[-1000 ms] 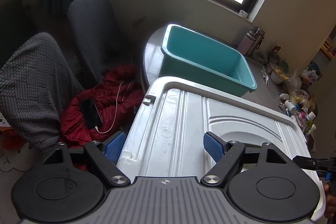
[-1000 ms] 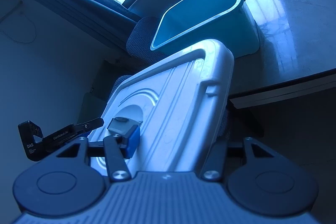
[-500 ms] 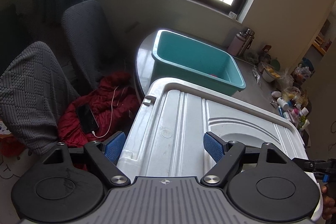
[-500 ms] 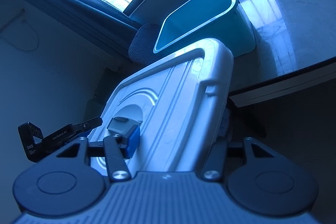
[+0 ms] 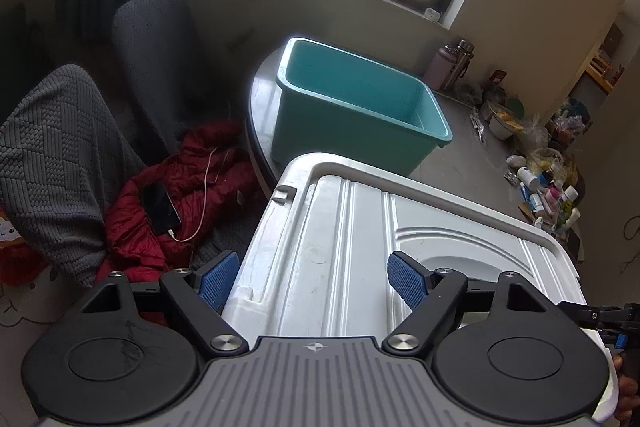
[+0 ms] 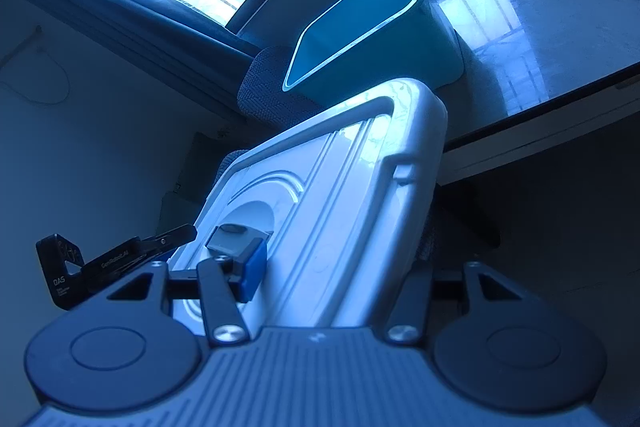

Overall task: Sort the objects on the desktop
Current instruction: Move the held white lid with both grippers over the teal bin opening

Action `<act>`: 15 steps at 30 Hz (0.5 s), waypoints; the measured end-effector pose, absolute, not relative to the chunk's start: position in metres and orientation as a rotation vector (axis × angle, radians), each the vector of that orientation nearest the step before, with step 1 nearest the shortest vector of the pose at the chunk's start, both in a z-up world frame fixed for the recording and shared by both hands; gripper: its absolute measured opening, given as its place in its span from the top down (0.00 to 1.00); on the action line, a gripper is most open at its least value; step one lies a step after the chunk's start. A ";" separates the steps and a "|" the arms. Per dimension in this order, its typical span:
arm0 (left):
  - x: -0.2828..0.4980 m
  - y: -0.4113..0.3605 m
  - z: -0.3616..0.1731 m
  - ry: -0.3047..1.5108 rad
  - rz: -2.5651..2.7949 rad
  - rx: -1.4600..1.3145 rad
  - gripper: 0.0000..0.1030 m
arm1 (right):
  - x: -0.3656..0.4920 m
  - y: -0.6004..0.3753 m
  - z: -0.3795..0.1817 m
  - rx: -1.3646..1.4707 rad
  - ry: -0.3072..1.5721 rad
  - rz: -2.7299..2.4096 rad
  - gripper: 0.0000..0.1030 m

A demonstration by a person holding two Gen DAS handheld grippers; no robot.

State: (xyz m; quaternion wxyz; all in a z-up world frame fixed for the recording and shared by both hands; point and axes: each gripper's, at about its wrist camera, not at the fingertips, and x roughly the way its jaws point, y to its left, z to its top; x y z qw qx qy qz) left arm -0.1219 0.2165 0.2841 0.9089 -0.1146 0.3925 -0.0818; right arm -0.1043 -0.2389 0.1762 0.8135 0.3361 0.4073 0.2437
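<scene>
A large white plastic lid (image 5: 384, 239) is held up in the air by both grippers, in front of the table. My left gripper (image 5: 312, 277) grips its near left edge, one blue pad below and one on top. My right gripper (image 6: 340, 267) grips the lid (image 6: 340, 187) at its other side, one pad on top, the other finger hidden under it. A teal plastic bin (image 5: 360, 107) stands open on the grey table (image 5: 460, 163) beyond the lid; it also shows in the right wrist view (image 6: 372, 27).
Two grey chairs (image 5: 60, 155) stand left of the table, with a red jacket (image 5: 180, 195) and a charging phone (image 5: 160, 207) on one seat. Bottles and clutter (image 5: 548, 187) crowd the table's right end. A thermos (image 5: 452, 63) stands by the window wall.
Both grippers have lifted the white lid higher and tilted it; the teal bin and table now sit lower and farther in both views.
</scene>
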 end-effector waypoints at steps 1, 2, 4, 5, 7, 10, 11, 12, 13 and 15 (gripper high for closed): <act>-0.124 0.216 0.284 0.809 -0.170 -0.237 0.20 | -0.106 -0.240 0.176 0.718 0.869 0.520 0.48; -0.126 0.215 0.284 0.809 -0.172 -0.237 0.20 | -0.108 -0.241 0.176 0.718 0.870 0.520 0.48; -0.130 0.215 0.283 0.808 -0.174 -0.238 0.20 | -0.111 -0.242 0.177 0.718 0.870 0.519 0.48; -0.132 0.217 0.282 0.808 -0.174 -0.238 0.20 | -0.113 -0.242 0.177 0.717 0.869 0.519 0.48; -0.136 0.217 0.281 0.809 -0.172 -0.239 0.20 | -0.117 -0.242 0.177 0.716 0.866 0.519 0.48; -0.143 0.217 0.282 0.807 -0.168 -0.236 0.20 | -0.122 -0.240 0.177 0.715 0.861 0.522 0.48; -0.146 0.218 0.282 0.806 -0.167 -0.235 0.20 | -0.123 -0.240 0.178 0.716 0.860 0.524 0.48; -0.148 0.219 0.283 0.803 -0.167 -0.235 0.20 | -0.125 -0.239 0.178 0.717 0.859 0.527 0.48; -0.151 0.220 0.283 0.801 -0.166 -0.234 0.20 | -0.126 -0.239 0.178 0.718 0.858 0.529 0.48; -0.154 0.223 0.285 0.797 -0.162 -0.229 0.20 | -0.128 -0.237 0.178 0.719 0.856 0.535 0.48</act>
